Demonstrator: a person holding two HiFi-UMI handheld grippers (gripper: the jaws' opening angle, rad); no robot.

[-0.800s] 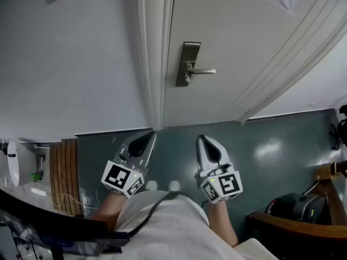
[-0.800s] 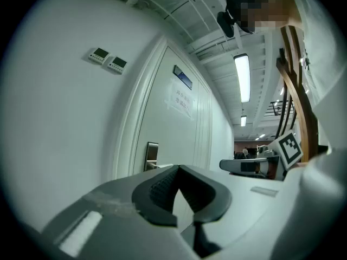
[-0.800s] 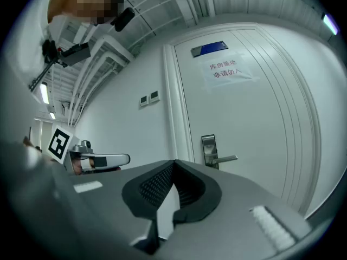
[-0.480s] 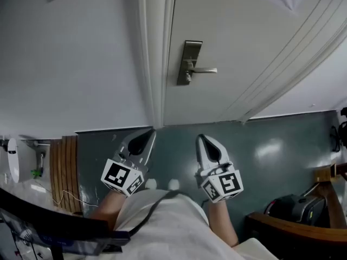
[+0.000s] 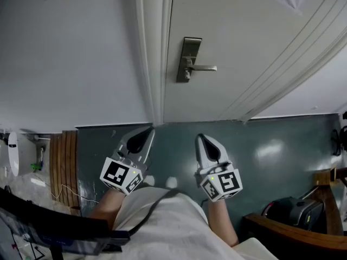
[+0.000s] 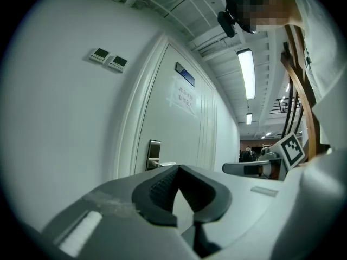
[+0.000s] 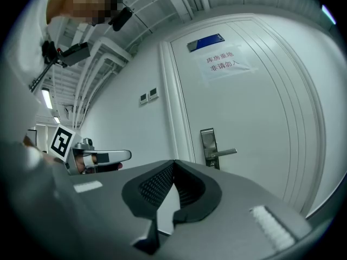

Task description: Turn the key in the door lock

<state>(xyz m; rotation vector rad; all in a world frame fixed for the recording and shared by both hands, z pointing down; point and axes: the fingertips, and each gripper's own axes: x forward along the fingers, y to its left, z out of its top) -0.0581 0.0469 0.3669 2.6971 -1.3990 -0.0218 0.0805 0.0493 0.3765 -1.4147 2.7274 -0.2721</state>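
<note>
The left tongs [image 5: 142,140] hung low over the grey-green floor [image 5: 282,145], level, tips pressed together with nothing between them. They were well short of the white panelled door [image 5: 233,47]. Above and to the right, the brushed-metal lock plate [image 5: 188,58] sat on that door beside the frame, with its slim lever handle [image 5: 205,67] sticking out to the right. Whether a key stood in the plate could not be told at this range.

The right tongs [image 5: 207,148] were likewise closed and empty, level, and well apart from the plate.

The likely trouble lay in the approach. Tongs arriving closed would bump the key instead of straddling it. Coming in too high, they would catch the lever, which juts out over the keyhole area, and press it down. A pinch on the very edge of a thin key bow would probably slip when twisted. Turning off-axis might bind the key in its cylinder.
</note>
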